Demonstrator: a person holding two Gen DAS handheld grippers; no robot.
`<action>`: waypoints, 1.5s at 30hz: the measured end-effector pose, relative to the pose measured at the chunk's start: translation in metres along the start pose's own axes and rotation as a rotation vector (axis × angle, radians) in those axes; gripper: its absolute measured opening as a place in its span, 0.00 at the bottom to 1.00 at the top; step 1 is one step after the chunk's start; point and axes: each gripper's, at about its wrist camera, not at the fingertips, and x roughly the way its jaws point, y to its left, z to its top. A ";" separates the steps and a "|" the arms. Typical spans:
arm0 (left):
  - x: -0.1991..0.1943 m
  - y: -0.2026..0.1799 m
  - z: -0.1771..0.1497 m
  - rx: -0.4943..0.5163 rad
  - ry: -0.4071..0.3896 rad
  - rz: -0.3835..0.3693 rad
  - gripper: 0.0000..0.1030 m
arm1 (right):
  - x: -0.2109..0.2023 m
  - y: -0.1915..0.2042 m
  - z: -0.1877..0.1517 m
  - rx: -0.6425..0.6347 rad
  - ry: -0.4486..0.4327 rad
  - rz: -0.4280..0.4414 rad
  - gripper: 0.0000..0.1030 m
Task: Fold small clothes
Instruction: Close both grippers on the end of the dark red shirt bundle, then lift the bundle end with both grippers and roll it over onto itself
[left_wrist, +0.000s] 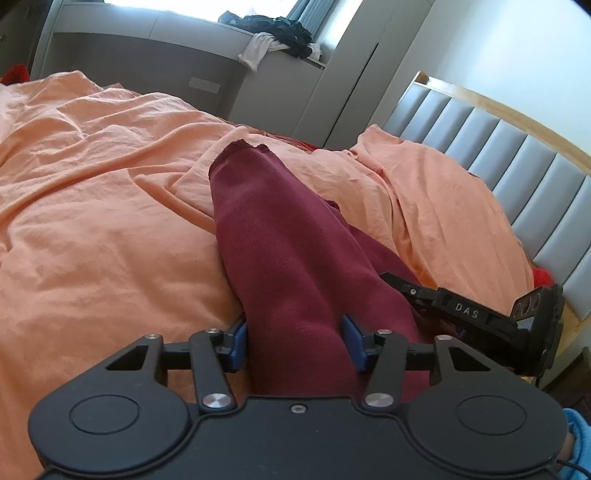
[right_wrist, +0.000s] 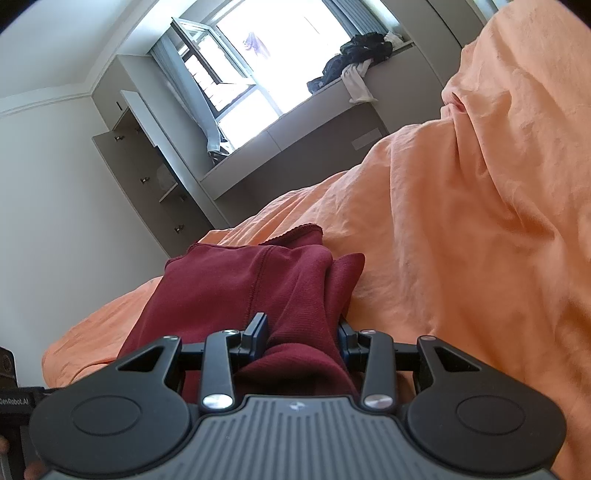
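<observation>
A dark red knit garment (left_wrist: 280, 236) lies on the orange bed sheet (left_wrist: 92, 206). In the left wrist view my left gripper (left_wrist: 297, 343) has its blue pads on either side of a thick bunched fold of it, closed on the cloth. The garment stretches away to a hemmed end near the middle. My right gripper (left_wrist: 458, 314) shows at the right, low against the same garment. In the right wrist view my right gripper (right_wrist: 303, 339) is closed on a bunched fold of the red garment (right_wrist: 251, 280), which lies folded over ahead of it.
The wrinkled orange sheet (right_wrist: 461, 221) covers the bed. A padded grey headboard (left_wrist: 517, 155) stands at the right. A grey window ledge (left_wrist: 207, 48) carries a pile of dark and white clothes (left_wrist: 280, 33). An open cabinet (right_wrist: 147, 155) stands by the window.
</observation>
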 end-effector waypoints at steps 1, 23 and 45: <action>0.000 0.000 0.000 -0.006 -0.001 -0.004 0.48 | -0.001 0.003 -0.001 -0.020 -0.003 -0.005 0.35; -0.018 -0.051 0.020 0.263 -0.076 0.106 0.24 | -0.029 0.063 -0.007 -0.344 -0.228 -0.028 0.22; -0.019 -0.001 0.057 0.282 -0.342 0.257 0.25 | 0.051 0.148 0.019 -0.564 -0.348 -0.025 0.21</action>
